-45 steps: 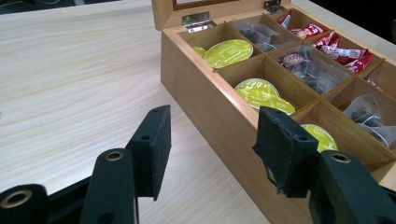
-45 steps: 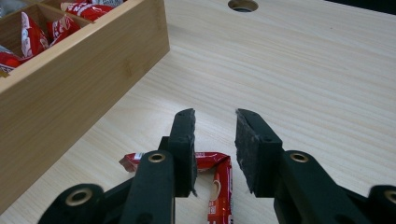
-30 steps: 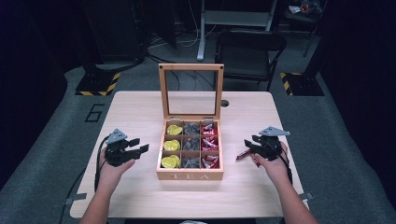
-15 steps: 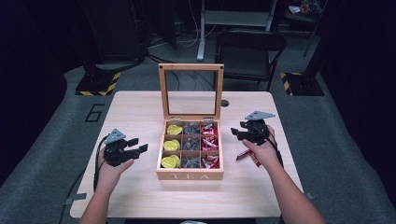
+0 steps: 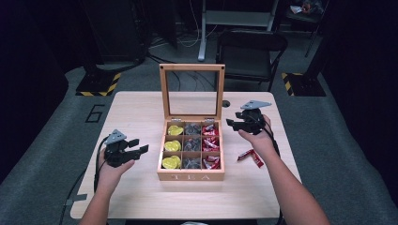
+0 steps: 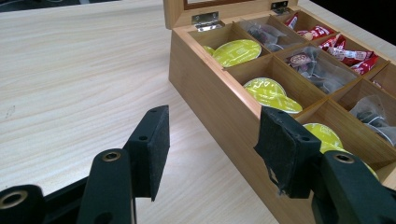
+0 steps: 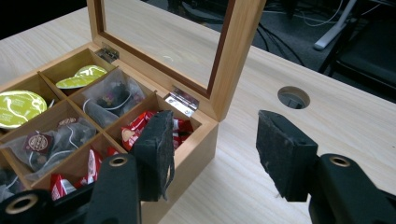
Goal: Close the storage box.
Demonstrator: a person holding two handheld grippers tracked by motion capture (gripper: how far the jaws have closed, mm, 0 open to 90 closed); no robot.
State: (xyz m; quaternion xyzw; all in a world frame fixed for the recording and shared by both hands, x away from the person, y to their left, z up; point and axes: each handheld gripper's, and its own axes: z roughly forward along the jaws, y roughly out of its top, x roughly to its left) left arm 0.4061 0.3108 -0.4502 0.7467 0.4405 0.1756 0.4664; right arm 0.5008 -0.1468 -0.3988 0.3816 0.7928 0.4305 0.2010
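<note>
both grippers empty — tea box (image 5: 190,176) open

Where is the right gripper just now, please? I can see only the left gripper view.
Observer: The right gripper hovers beside the back right corner of the tea box. Its jaws have just been opening, with nothing between them.
Operator: Thank you. Is anything lying loose outside the box?
Observer: Yes, red packets lie on the table to the right of the box, beside the person's right wrist.
Operator: And how does the lid stand?
Observer: The glass-paned lid stands upright on its hinges.
</note>
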